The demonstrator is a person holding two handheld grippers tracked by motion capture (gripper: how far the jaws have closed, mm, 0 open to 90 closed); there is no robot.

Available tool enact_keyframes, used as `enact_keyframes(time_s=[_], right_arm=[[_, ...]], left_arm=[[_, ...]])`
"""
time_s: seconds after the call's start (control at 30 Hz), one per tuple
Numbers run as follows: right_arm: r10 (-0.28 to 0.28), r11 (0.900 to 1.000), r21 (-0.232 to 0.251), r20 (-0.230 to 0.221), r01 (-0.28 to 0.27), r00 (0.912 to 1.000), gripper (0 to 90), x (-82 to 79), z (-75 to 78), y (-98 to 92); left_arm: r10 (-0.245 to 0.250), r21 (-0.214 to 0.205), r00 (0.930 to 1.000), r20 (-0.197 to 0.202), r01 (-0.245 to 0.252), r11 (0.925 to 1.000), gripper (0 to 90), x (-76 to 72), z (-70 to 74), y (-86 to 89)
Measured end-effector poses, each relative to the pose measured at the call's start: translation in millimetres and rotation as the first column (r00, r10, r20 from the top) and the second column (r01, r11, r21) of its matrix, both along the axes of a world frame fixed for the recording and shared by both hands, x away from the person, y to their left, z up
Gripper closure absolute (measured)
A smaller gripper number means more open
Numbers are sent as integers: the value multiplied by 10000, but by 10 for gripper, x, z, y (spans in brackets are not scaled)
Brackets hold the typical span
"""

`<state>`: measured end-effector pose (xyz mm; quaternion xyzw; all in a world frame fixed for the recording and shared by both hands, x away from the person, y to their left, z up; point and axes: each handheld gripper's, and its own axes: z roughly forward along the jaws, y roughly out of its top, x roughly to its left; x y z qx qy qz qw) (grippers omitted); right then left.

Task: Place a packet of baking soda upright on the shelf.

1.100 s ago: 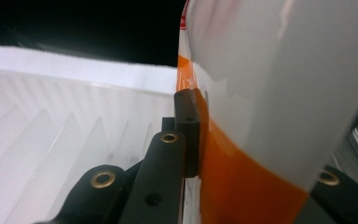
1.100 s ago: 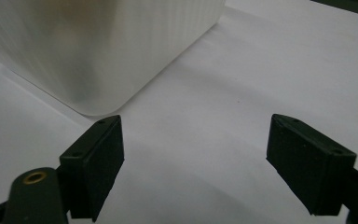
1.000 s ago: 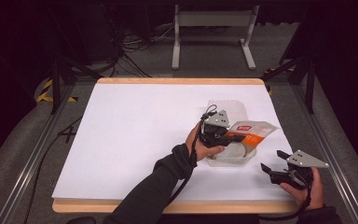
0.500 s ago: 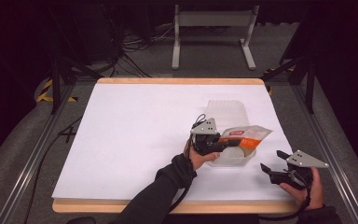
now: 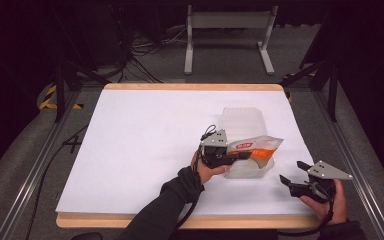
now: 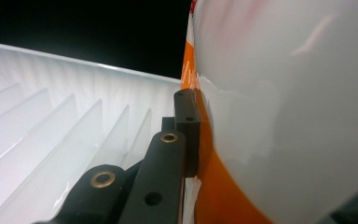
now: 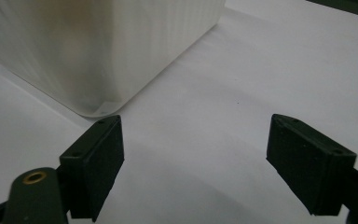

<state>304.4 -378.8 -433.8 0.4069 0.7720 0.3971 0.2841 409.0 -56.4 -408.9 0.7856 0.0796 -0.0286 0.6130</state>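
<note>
Pouch (image 6: 284, 107) pinched in left tongs (image 6: 186, 140)

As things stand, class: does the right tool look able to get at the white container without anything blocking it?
Probably yes. The right tool rests on the white sheet with jaws open toward the white container, bare sheet between them. The left tool, shut on the orange-and-white bag, works from the container's other side.

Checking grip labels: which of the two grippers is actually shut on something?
The left gripper: its jaws pinch the orange-and-white bag over the clear plastic container. The right gripper rests apart on the table's white sheet, jaws spread, nothing between them.
</note>
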Motion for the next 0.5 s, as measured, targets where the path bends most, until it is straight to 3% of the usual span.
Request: enact_keyframes(time_s=[0.23, 0.5], right_arm=[[-35, 10000, 43, -17, 35, 10000, 196, -4, 5, -10], [-43, 10000, 47, -12, 43, 10000, 195, -6, 7, -13]], left_arm=[[50, 389, 9998, 170, -56, 9992, 896, -14, 47, -11], [229, 614, 9971, 724, -273, 9977, 849, -38, 193, 66]])
